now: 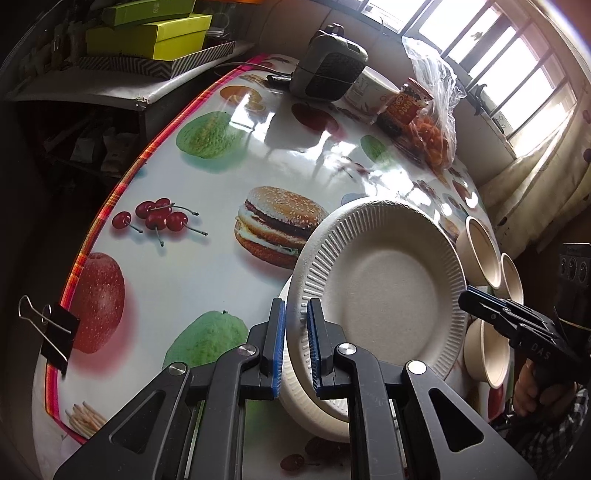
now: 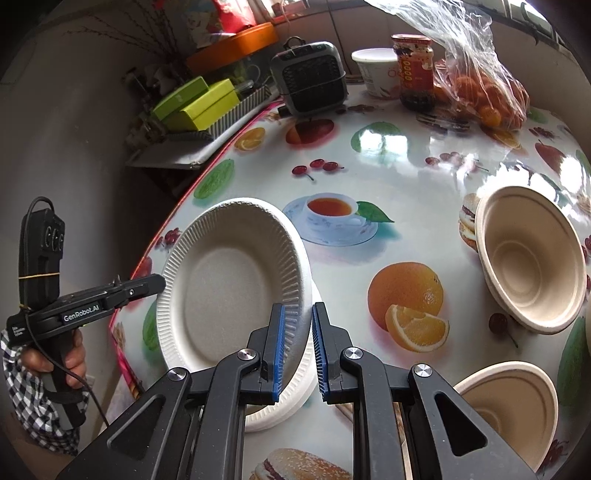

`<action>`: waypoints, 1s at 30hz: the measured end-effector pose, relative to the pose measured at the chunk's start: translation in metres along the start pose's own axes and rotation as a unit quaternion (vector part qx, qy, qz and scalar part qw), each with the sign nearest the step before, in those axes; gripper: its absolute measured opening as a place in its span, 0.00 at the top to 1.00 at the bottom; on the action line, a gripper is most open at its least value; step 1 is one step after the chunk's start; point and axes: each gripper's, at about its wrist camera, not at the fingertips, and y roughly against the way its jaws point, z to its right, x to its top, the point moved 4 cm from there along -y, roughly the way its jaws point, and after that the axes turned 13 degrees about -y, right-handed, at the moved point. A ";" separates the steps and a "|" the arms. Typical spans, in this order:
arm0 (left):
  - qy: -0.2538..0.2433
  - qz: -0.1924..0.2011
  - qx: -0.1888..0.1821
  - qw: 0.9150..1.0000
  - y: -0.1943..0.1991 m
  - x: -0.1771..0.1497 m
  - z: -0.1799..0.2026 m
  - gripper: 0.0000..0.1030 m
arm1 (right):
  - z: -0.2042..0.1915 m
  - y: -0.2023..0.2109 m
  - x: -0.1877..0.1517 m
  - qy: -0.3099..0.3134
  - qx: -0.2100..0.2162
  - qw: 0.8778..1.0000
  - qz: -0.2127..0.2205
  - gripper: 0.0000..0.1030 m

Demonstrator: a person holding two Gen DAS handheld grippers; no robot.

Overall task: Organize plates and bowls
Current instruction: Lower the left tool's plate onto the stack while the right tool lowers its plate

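Two handheld grippers grip opposite edges of a single white paper plate [image 1: 384,280] above a table [image 1: 207,177] covered in a glossy fruit-and-burger print. The left gripper [image 1: 296,343] has its blue pads clamped on the plate's ribbed rim at one side, and the right gripper [image 2: 298,350] is clamped the same way on the rim at the other side, so the plate hangs tilted between them. Directly beneath it lies another paper plate [image 2: 295,398], flat on the cloth and partly hidden by the one held up. In the left wrist view the right gripper reaches in from the right edge, its tip at the plate's rim, with a hand [image 1: 532,391] in a checked sleeve on its handle; in the right wrist view the left gripper enters from the left, held by a hand [image 2: 55,354] with a black cable trailing down. Beige paper bowls sit to the right of the plates: two nested together [image 2: 532,258] further back on the table and another [image 2: 513,410] near the front edge. At the far side of the table stand a small grey fan heater [image 2: 310,81], a white tub [image 2: 376,70], a red-labelled jar [image 2: 413,74] and a clear bag of oranges [image 2: 480,92]. Yellow-green boxes [image 1: 147,33] are stacked on a shelf beyond the table's edge, and a black binder clip [image 1: 55,332] grips the cloth's border.
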 end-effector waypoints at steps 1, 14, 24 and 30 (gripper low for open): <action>0.002 -0.002 0.000 1.000 0.000 -0.002 -0.001 0.88 | 0.000 -0.001 -0.002 0.000 0.000 1.000 -0.002 0.86; -0.003 -0.016 0.003 1.000 -0.004 -0.014 0.000 0.88 | 0.004 -0.009 -0.019 -0.006 -0.007 1.000 -0.017 0.86; -0.002 -0.027 0.005 1.000 -0.010 -0.018 -0.001 0.88 | 0.004 -0.015 -0.023 -0.006 -0.012 1.000 -0.023 0.86; -0.003 -0.028 0.006 1.000 -0.011 -0.019 -0.001 0.88 | 0.004 -0.016 -0.024 -0.008 -0.012 1.000 -0.024 0.84</action>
